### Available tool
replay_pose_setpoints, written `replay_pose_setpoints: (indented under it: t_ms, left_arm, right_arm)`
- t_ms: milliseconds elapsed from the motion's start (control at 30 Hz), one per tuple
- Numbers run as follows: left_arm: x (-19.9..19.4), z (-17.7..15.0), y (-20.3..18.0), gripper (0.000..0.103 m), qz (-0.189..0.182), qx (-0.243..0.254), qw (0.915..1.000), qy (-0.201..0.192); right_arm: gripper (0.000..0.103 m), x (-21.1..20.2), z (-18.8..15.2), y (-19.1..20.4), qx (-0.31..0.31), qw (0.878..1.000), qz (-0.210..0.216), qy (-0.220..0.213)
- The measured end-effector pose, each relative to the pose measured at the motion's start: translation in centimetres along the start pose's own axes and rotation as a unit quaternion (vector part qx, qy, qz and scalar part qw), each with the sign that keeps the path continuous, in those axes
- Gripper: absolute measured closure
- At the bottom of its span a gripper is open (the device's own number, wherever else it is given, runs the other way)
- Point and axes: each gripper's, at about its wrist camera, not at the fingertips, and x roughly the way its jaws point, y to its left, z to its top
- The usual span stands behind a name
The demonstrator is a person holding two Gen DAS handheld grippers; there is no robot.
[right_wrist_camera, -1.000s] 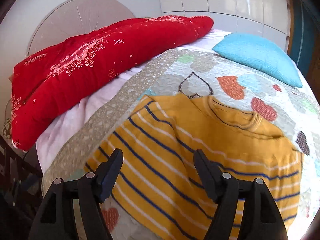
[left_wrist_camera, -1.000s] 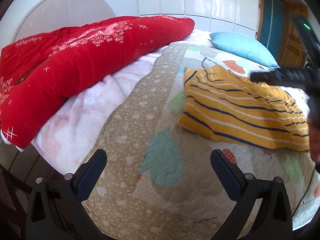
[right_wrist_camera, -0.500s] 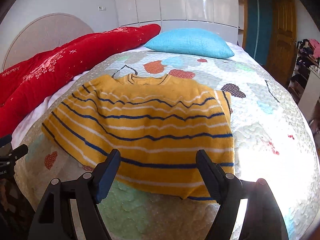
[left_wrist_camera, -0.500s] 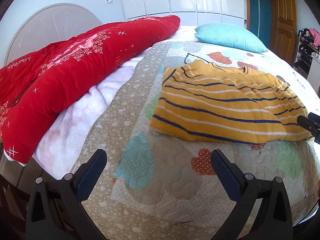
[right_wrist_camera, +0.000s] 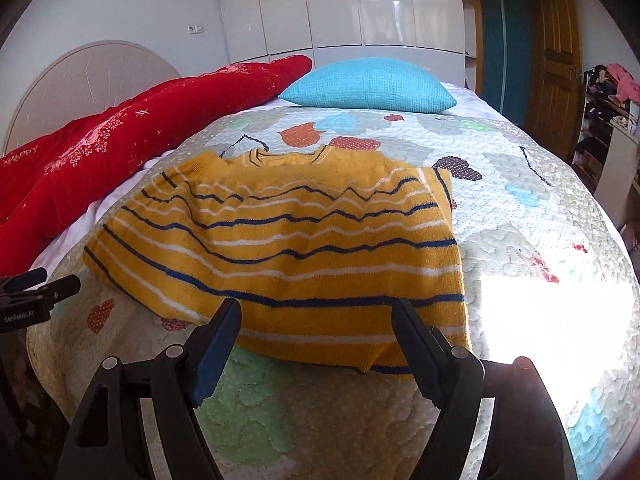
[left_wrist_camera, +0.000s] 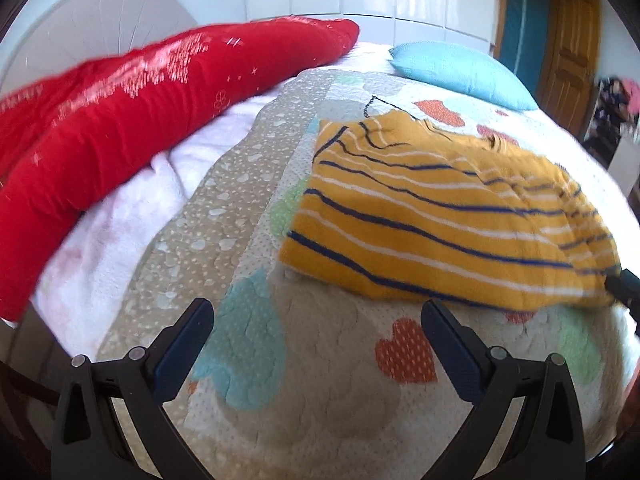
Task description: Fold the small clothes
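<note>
Nearest to me, the right hand-held gripper [right_wrist_camera: 316, 324] hangs over the foot of the bed, its two dark fingers spread wide with nothing pinched; the hem of the yellow striped sweater [right_wrist_camera: 280, 240] lies just past their tips, not gripped. The left hand-held gripper [left_wrist_camera: 316, 332] is likewise released, jaws wide, hovering above bare quilt [left_wrist_camera: 320, 392] with the sweater's left corner a little ahead and to its right. Its tip also shows at the left edge of the right camera's view, beside the sweater's left side.

The sweater [left_wrist_camera: 440, 216] lies spread flat on the patchwork quilt [right_wrist_camera: 520, 208], hem toward the grippers, neckline away from them, navy and white stripes running across. A sleeve seems folded in along its right side, though I cannot tell for sure.

Beyond the neckline a turquoise pillow [right_wrist_camera: 368, 84] rests on the bed. To the left, a long red blanket [right_wrist_camera: 120, 148] with white print is heaped along the edge over a white sheet [left_wrist_camera: 120, 232]. Behind that stands a rounded pale headboard [right_wrist_camera: 88, 80], then white wardrobe doors [right_wrist_camera: 360, 4] and a wooden door [right_wrist_camera: 556, 60] at the right.
</note>
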Motion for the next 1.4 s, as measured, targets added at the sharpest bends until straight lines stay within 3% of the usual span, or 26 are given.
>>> replay_pose_setpoints:
  t_ms: [100,200,400,433,467,500,533,700,833,1000,1167,1267,1333,1400]
  left_arm:
    - [2.4,1.2,2.4,0.0,-0.043,-0.063,0.9968,0.022]
    - [5.1,2.1,3.9,0.0,-0.123,-0.113,0.9845,0.054]
    - [7.7,4.2,3.2,0.003,-0.17,-0.124,0.9761,0.056]
    - [8.0,4.6,3.1,0.023,-0.185,-0.129,0.9725,0.057]
    - [8.3,4.8,2.9,0.063,-0.192,-0.13,0.9707,0.063]
    - [8.7,5.2,2.7,0.079,-0.185,-0.126,0.9715,0.078]
    - [9.0,5.5,2.4,0.085,-0.184,-0.126,0.9709,0.087]
    - [6.0,7.8,0.3,0.089,-0.175,-0.098,0.978,0.057]
    - [2.4,10.8,-4.4,0.095,-0.204,-0.057,0.977,0.023]
    - [-1.0,12.1,-16.4,0.098,-0.279,0.034,0.9593,0.024]
    - [-0.5,8.0,-26.4,0.098,-0.34,0.102,0.9314,0.081]
    - [0.1,5.0,-28.9,0.097,-0.352,0.13,0.9195,0.116]
    - [-0.8,3.6,-28.3,0.097,-0.367,0.139,0.9115,0.123]
    - [-2.8,3.2,-26.1,0.082,-0.386,0.131,0.9061,0.113]
  right_arm:
    - [0.021,-0.2,-0.3,-0.2,0.006,1.0,-0.002,0.001]
    - [0.021,-0.4,-0.5,-0.6,0.01,1.0,-0.007,0.0]
    - [0.021,-0.7,-0.8,-1.4,0.025,1.0,-0.012,-0.002]
    - [0.021,-0.7,-0.8,-1.5,0.027,1.0,-0.012,-0.002]
    - [0.021,-0.7,-0.9,-1.6,0.028,1.0,-0.013,-0.003]
    - [0.021,-0.8,-0.9,-1.6,0.03,0.999,-0.014,-0.005]
    - [0.021,-0.8,-0.9,-1.7,0.033,0.999,-0.014,-0.008]
    - [0.021,-2.4,-1.1,-2.6,0.051,0.998,-0.001,-0.036]
    - [0.021,-4.7,-1.7,-4.3,0.075,0.995,-0.001,-0.063]
    - [0.021,-7.4,-3.2,-8.3,0.129,0.988,-0.017,-0.084]
    - [0.022,-9.1,-5.1,-12.6,0.185,0.978,-0.044,-0.088]
    - [0.022,-9.4,-5.8,-14.5,0.212,0.973,-0.048,-0.081]
    - [0.022,-9.6,-5.8,-15.0,0.219,0.971,-0.044,-0.079]
    - [0.022,-9.7,-5.4,-14.9,0.216,0.972,-0.038,-0.082]
